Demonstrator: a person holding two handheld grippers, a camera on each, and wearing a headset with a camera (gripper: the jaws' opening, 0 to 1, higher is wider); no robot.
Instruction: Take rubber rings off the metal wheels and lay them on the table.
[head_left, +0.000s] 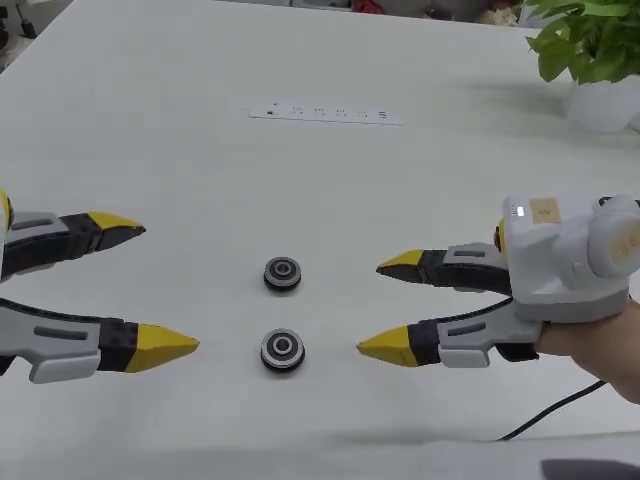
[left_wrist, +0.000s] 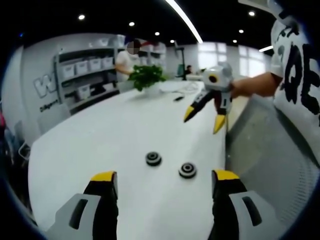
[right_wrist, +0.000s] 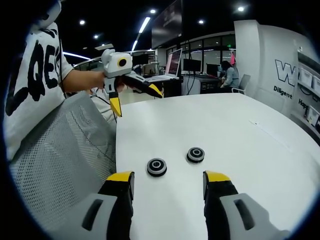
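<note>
Two small metal wheels with black rubber rings lie flat on the white table: the far wheel and the near wheel. In the left gripper view they are the far wheel and near wheel; in the right gripper view, the near wheel and far wheel. My left gripper hovers open to the left of the wheels. My right gripper hovers open on their right. Both point inward at the wheels, with nothing between the yellow-tipped jaws.
A white power strip lies farther back on the table. A potted plant stands at the far right corner. A black cable trails from the right gripper near the table's front edge. A mesh chair stands beside the table.
</note>
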